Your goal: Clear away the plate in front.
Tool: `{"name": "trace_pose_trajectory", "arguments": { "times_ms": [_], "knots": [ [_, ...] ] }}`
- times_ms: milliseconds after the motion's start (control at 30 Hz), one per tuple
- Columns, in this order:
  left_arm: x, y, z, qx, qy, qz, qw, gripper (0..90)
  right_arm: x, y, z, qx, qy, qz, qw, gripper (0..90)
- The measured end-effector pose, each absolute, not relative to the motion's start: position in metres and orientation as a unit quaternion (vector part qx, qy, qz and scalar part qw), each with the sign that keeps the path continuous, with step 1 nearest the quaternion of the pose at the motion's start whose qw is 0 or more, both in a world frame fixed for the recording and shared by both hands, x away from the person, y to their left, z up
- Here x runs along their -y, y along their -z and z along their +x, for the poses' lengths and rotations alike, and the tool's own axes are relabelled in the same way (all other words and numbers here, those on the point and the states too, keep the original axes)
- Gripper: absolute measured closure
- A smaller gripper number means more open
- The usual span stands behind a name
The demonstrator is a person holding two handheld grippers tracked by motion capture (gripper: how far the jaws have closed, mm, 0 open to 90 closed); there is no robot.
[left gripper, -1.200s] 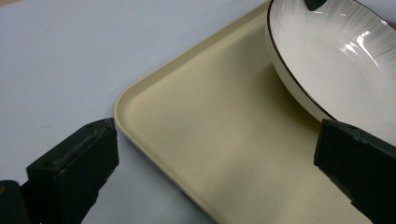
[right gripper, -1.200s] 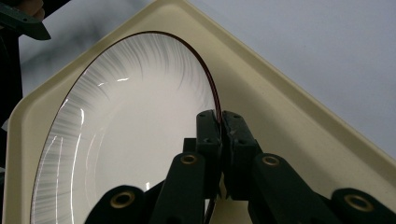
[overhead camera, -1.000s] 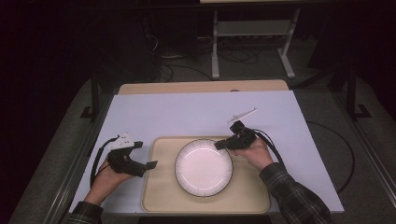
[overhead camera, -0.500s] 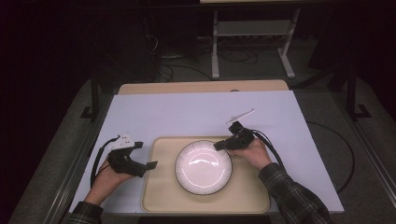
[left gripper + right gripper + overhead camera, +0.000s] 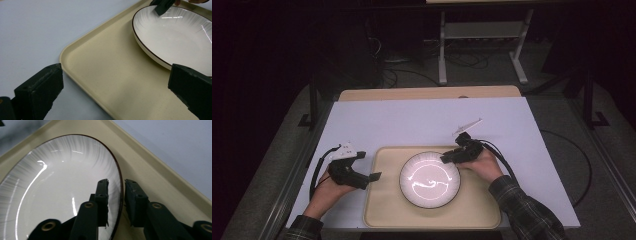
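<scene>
The plate (image 5: 57, 182) looks like glazed ceramic: glossy white, with fine radial ribbing, bright streaks of reflected light and a thin dark rim. The tray (image 5: 112, 75) is matt cream plastic, smooth with a faint speckle. The worktop (image 5: 412, 122) wears a flat, pale, matt sheet. The right hand-held gripper (image 5: 116, 195) is dull black plastic with brass-coloured rivets.

The left tongs (image 5: 373, 176) rest low near the surface's front left corner, held in the left hand (image 5: 329, 186), jaws spread wide apart and pointing toward the right edge. The right tongs (image 5: 445, 159), gripped by the right hand (image 5: 482, 165) in a plaid sleeve (image 5: 524, 210), sit nearer the middle, jaws narrowed to a slim gap.
</scene>
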State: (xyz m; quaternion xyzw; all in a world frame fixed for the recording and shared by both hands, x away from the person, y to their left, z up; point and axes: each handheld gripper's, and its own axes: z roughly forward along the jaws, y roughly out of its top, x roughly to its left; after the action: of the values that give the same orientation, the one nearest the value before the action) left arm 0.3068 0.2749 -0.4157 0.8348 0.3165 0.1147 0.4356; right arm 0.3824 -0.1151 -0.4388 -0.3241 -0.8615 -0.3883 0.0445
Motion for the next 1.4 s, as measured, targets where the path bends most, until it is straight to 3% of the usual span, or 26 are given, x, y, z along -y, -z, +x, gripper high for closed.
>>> {"name": "trace_pose_trajectory", "arguments": {
  "times_ms": [300, 467, 1400],
  "knots": [
    [-0.276, 0.416, 0.306, -0.319, -0.114, 0.834, 0.435, 0.0, 0.123, 0.425, 0.376, 0.848, 0.416, -0.33, 0.01, 30.6],
    [-0.277, 0.415, 0.305, -0.317, -0.117, 0.835, 0.434, 0.0, 0.129, 0.417, 0.373, 0.845, 0.409, -0.342, -0.032, 18.0],
    [-0.282, 0.416, 0.304, -0.318, -0.115, 0.833, 0.437, 0.0, 0.187, 0.401, 0.331, 0.812, 0.416, -0.377, -0.159, 0.4]
  ]
}}
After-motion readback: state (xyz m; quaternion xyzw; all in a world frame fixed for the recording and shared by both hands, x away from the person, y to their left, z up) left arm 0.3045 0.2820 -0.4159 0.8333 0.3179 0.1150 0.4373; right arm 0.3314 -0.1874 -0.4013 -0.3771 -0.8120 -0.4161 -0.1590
